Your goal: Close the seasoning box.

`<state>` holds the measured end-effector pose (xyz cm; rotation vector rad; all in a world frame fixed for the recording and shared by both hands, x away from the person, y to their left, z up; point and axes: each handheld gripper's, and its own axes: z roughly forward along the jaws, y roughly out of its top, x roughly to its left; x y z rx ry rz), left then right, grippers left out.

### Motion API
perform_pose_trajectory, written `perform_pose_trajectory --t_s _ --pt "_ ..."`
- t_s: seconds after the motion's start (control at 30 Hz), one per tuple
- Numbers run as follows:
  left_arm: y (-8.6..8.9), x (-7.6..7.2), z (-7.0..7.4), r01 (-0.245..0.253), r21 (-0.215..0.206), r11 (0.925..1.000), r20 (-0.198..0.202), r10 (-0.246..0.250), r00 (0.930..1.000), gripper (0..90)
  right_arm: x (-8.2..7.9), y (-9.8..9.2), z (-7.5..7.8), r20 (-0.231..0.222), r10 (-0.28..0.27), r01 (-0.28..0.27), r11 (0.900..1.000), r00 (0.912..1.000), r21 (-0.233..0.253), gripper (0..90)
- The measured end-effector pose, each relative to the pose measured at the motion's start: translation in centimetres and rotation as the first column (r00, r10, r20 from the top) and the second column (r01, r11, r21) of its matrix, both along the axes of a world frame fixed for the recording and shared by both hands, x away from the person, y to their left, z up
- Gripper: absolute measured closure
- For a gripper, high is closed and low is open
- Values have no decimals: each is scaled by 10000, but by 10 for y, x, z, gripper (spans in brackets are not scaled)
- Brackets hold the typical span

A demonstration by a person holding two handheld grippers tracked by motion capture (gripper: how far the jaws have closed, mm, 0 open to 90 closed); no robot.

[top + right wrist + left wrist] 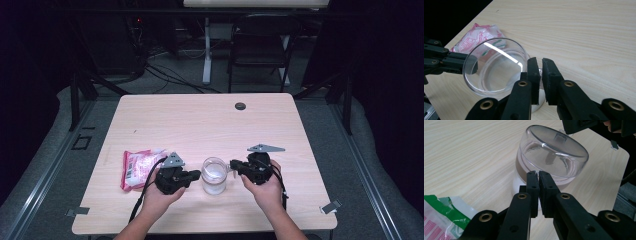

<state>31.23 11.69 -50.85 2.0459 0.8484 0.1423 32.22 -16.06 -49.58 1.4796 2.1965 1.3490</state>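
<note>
A: Where was the clear jar [214,176]?

B: It stood on the counter [200,120] near the front edge, between both grippers, a pink packet [136,168] lying to its left.

A: And the fingers?

B: The left gripper [538,173] was nearly closed, touching the jar's side. The right gripper [540,60] pinched a small tab at the jar's rim.
</note>
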Motion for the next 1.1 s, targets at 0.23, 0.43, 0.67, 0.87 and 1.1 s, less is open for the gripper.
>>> perform_pose_trajectory --t_s 0.23,0.43,0.67,0.87,1.1 --pt "1 0 1 29 21 10000 41 -29 10000 858 0 0 0 24 -18 18 10000 10000 7 846" --pt "0 0 -1 -11 37 10000 -13 11 10000 852 0 -1 -1 23 -2 2 10000 10000 47 847" --pt "0 0 0 91 13 10000 -5 -91 10000 876 0 -1 -1 42 -35 34 9999 10000 96 847" --pt "-1 -1 1 226 86 9997 -16 -226 9997 900 0 -1 -2 59 -60 59 9999 10000 142 847" --pt "-5 -4 1 562 166 9983 59 -563 9984 900 0 -1 -2 81 -70 69 9999 9999 144 852"
